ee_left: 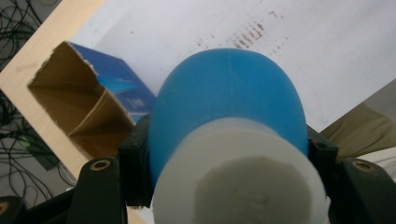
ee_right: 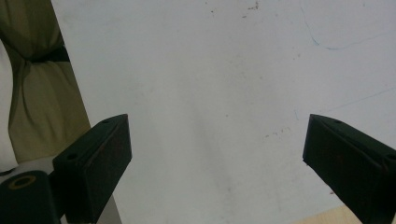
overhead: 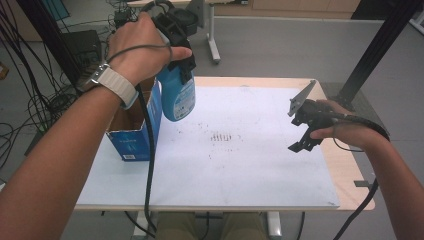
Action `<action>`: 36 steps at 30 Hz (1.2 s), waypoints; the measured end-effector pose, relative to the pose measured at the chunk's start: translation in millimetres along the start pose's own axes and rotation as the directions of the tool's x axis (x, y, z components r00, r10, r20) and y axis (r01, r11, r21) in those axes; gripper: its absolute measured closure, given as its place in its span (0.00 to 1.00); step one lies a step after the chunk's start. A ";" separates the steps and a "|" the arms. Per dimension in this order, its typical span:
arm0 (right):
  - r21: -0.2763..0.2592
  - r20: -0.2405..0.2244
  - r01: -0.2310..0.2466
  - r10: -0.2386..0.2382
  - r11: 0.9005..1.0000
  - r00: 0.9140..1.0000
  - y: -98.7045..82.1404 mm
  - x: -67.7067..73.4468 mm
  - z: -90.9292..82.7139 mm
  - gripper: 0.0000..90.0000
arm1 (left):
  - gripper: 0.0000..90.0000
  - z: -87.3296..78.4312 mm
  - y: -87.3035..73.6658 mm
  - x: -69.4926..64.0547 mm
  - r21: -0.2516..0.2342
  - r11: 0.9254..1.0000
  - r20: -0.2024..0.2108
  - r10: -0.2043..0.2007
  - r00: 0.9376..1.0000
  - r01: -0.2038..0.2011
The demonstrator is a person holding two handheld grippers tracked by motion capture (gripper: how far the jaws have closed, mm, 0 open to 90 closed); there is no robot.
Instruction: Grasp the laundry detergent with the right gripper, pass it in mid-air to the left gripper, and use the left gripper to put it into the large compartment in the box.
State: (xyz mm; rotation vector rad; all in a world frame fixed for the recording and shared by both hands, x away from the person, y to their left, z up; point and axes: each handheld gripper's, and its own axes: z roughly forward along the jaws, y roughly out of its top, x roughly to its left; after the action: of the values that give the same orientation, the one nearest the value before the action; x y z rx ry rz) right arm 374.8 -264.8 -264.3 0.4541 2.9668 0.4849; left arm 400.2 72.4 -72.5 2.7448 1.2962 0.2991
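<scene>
Nearest to me, the person's 2 forearms are reaching in over the near edge of the table (overhead: 350,170), which is carrying a white sheet (overhead: 240,170) marked with faint reddish specks around its middle. On the right, the right gripper (overhead: 302,131) is hovering just above the sheet's right edge, its jaws standing wide apart and gripping nothing; in the right gripper view bare white sheet is lying between them.

Farther in on the left, the left gripper (overhead: 176,47) is clamping a blue bottle (overhead: 178,95) by its neck, just below the white cap (ee_left: 238,182). The bottle is hanging in the air, clear of the table, just right of the open blue cardboard box (overhead: 134,140) that is sitting at the left edge of the sheet, and above the box's far right corner. Its long axis is running close to vertical, cap up in the gripper and rounded base pointing down at the sheet, leaning slightly.

As I judge it, the pick-up is done: the bottle is held firmly and lifted. What is left is carrying it to a spot and lowering it. Whether it is heading into the box or out onto the sheet I cannot tell; the box's inside is looking empty from here.
</scene>
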 end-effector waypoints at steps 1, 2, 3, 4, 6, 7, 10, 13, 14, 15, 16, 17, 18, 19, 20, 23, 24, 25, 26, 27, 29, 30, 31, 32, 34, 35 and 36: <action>0.005 -0.003 0.003 -0.003 1.000 1.000 0.4 -0.1 -0.4 0.09 | 0.42 -2.3 -0.8 2.5 0.001 1.000 -0.004 -0.010 1.000 0.010; 0.007 -0.008 0.004 -0.004 1.000 1.000 0.8 -0.2 -0.4 0.09 | 0.42 -2.3 -0.8 2.5 0.001 1.000 -0.004 -0.010 1.000 0.010; 0.011 -0.008 0.009 -0.009 1.000 1.000 1.5 -0.7 -0.4 0.09 | 0.42 -5.3 -1.8 5.3 0.004 1.000 -0.011 -0.027 1.000 0.027; 0.012 -0.008 0.010 -0.010 1.000 1.000 1.8 -0.8 -0.3 0.09 | 0.42 -8.3 -2.9 8.1 0.009 0.999 -0.022 -0.048 0.999 0.048; 0.005 -0.015 0.007 -0.007 1.000 1.000 2.2 -1.0 0.5 0.08 | 0.42 -12.3 -5.3 12.5 0.007 0.997 -0.039 -0.076 0.996 0.077; -0.002 -0.020 0.006 -0.006 1.000 1.000 2.2 -1.5 1.5 0.08 | 0.42 -14.2 -6.6 15.0 0.012 0.996 -0.045 -0.084 0.995 0.085; -0.003 -0.023 0.001 -0.001 1.000 1.000 1.2 -2.4 4.9 0.08 | 0.42 -17.6 -10.4 21.4 0.003 0.991 -0.046 -0.132 0.990 0.132; -0.002 -0.024 -0.005 0.005 1.000 1.000 -0.4 -3.1 7.9 0.08 | 0.42 -20.8 -14.3 29.5 0.004 0.985 -0.037 -0.172 0.984 0.172; -0.002 -0.023 -0.004 0.004 1.000 1.000 -0.5 -3.2 8.2 0.08 | 0.42 -21.1 -15.4 31.6 -0.002 0.982 -0.034 -0.189 0.981 0.189; -0.001 -0.023 -0.003 0.003 1.000 1.000 -0.7 -3.1 8.7 0.08 | 0.42 -21.7 -16.4 34.2 0.004 0.982 -0.036 -0.190 0.981 0.190; 0.003 -0.024 0.000 0.001 1.000 1.000 -0.8 -3.1 8.9 0.09 | 0.42 -21.8 -17.5 36.4 0.003 0.978 -0.036 -0.207 0.978 0.207; 0.006 -0.023 0.000 0.000 1.000 1.000 -0.8 -2.9 9.0 0.09 | 0.42 -22.2 -18.5 38.9 0.004 0.976 -0.038 -0.216 0.976 0.216; 0.006 -0.023 0.000 0.000 1.000 1.000 -0.8 -2.7 9.0 0.09 | 0.42 -22.4 -19.6 41.1 0.003 0.974 -0.041 -0.228 0.973 0.228; 0.007 -0.023 -0.001 0.001 1.000 1.000 -0.9 -2.6 8.9 0.09 | 0.42 -22.8 -20.6 43.9 0.006 0.972 -0.043 -0.234 0.971 0.234; 0.005 -0.022 0.000 0.000 1.000 1.000 -0.9 -2.6 9.0 0.08 | 0.42 -22.7 -21.8 46.8 0.005 0.969 -0.047 -0.246 0.968 0.247; 0.007 -0.019 -0.001 0.001 1.000 1.000 -1.6 -2.9 10.1 0.09 | 0.42 -21.8 -24.2 53.0 -0.001 0.962 -0.058 -0.271 0.961 0.272; 0.007 -0.019 -0.003 0.003 1.000 1.000 -1.8 -3.0 10.5 0.09 | 0.42 -21.2 -24.9 55.1 0.002 0.961 -0.061 -0.277 0.959 0.277; 0.009 -0.017 -0.004 0.004 1.000 1.000 -1.9 -3.2 10.8 0.09 | 0.42 -20.9 -26.0 57.7 0.008 0.957 -0.062 -0.288 0.956 0.289; 0.008 -0.014 -0.009 0.009 1.000 1.000 -1.9 -3.2 11.1 0.09 | 0.42 -20.6 -26.9 59.6 0.006 0.955 -0.062 -0.294 0.954 0.295; 0.007 -0.015 -0.010 0.010 1.000 1.000 -1.9 -3.3 11.2 0.09 | 0.42 -20.5 -27.6 61.0 0.008 0.953 -0.060 -0.301 0.952 0.302; 0.007 -0.016 -0.009 0.010 1.000 1.000 -1.6 -3.3 11.5 0.09 | 0.42 -20.4 -29.9 64.7 0.001 0.946 -0.057 -0.323 0.945 0.323; 0.009 -0.014 -0.008 0.008 1.000 1.000 -1.5 -3.6 11.8 0.09 | 0.42 -20.7 -30.4 65.8 0.005 0.946 -0.056 -0.324 0.944 0.324; 0.010 -0.014 -0.006 0.006 1.000 1.000 -1.4 -3.9 11.9 0.09 | 0.42 -21.0 -31.5 68.0 0.007 0.943 -0.056 -0.332 0.941 0.333; 0.009 -0.013 -0.012 0.012 1.000 1.000 -1.6 -4.1 12.1 0.09 | 0.42 -21.5 -32.4 69.7 0.009 0.942 -0.057 -0.336 0.940 0.337; 0.008 -0.012 -0.013 0.013 1.000 1.000 -1.6 -5.1 12.6 0.09 | 0.42 -22.6 -34.2 73.4 0.007 0.935 -0.058 -0.354 0.933 0.355; 0.008 -0.013 -0.013 0.013 1.000 1.000 -1.4 -5.2 12.9 0.09 | 0.42 -23.0 -34.9 75.3 0.006 0.931 -0.059 -0.365 0.929 0.366; 0.009 -0.015 -0.012 0.012 1.000 1.000 -1.2 -5.2 13.4 0.09 | 0.42 -23.6 -35.5 76.9 0.007 0.928 -0.061 -0.371 0.927 0.372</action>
State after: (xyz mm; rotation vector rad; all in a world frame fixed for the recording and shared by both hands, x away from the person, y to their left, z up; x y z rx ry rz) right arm 381.4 -263.5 -277.1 0.4711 2.9831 0.4785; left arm 416.0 154.3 -44.7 2.4450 1.8016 0.3359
